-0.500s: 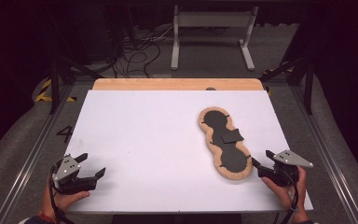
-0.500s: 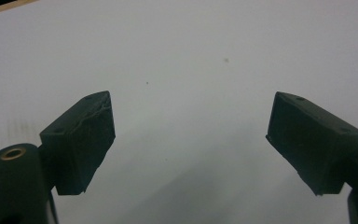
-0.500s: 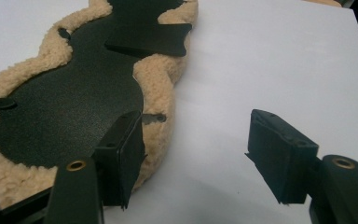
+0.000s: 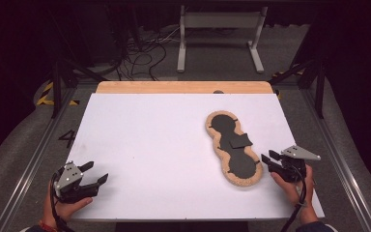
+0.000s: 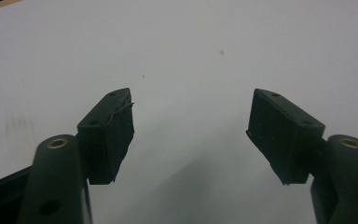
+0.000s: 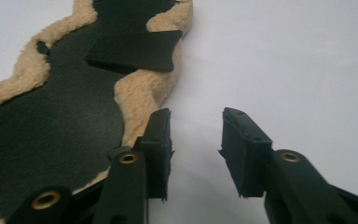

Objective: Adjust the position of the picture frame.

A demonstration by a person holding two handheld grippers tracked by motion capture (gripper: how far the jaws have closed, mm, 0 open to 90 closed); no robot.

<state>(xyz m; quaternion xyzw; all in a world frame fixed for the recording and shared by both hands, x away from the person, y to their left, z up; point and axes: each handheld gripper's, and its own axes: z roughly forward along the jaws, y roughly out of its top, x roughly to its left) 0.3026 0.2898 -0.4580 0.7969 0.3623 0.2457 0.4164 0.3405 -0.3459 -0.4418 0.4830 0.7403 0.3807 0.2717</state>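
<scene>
The fleece-edged pad (image 4: 233, 150) is lying flat on the white table top (image 4: 164, 150), toward its right half, running from mid-depth down toward the near edge. It is taken as the landmark here.

The right gripper (image 4: 271, 160) is held just beside the pad's near right end, its jaws parted with nothing between them; in the right gripper view one jaw is seen almost against the tan fleece rim (image 6: 142, 91), the other over bare table. Whether that jaw is actually touching the fleece cannot be told.

The left gripper (image 4: 94, 173) is kept well apart from the pad, far to its left near the table's front corner, jaws spread and empty over plain white surface.

Risks are judged as follows. If the jaws are closed from here, only loose fleece pile could be pinched rather than the pad's body, and the grip could slip off. The pad could also be shoved sideways across the smooth top, since nothing is bracing its far side. The small black flap (image 4: 237, 140) resting across the pad's narrow middle looks unfastened at one edge and could be flipped or shifted by any tug.

No container is seen; nothing is held inside anything.
</scene>
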